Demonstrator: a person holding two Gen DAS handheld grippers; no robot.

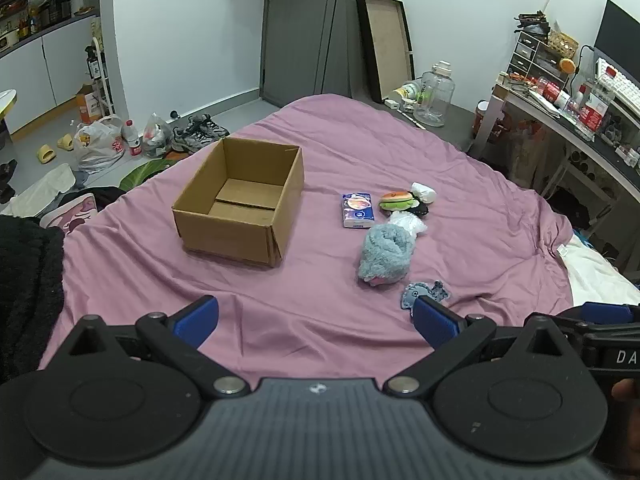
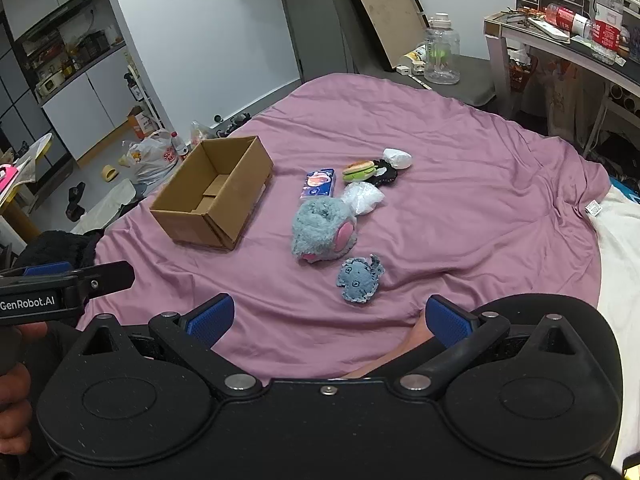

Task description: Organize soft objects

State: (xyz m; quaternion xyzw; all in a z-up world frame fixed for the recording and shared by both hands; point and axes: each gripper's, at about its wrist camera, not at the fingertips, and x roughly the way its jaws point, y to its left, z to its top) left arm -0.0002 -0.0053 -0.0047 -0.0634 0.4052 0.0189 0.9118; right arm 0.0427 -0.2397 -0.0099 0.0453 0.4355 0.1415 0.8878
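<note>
While both hand-held grippers, left (image 1: 316, 320) and right (image 2: 328, 318), hover spread and empty over the bed's (image 1: 460, 168) near edge, nothing is packed yet. One cardboard box (image 1: 240, 204) sits left of centre; seven items cluster beside it: tissue pack (image 1: 357, 210), burger plush (image 1: 396, 200), black piece (image 1: 420, 210), white roll (image 1: 424, 192), plastic bag (image 1: 408, 222), furry slipper (image 1: 386, 254), small grey plush (image 2: 359, 279). Overlapping items risk double grabs; slick plastic may slip.

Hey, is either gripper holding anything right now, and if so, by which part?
Nothing is held. The left gripper and right gripper are both open above the purple bedspread.
</note>
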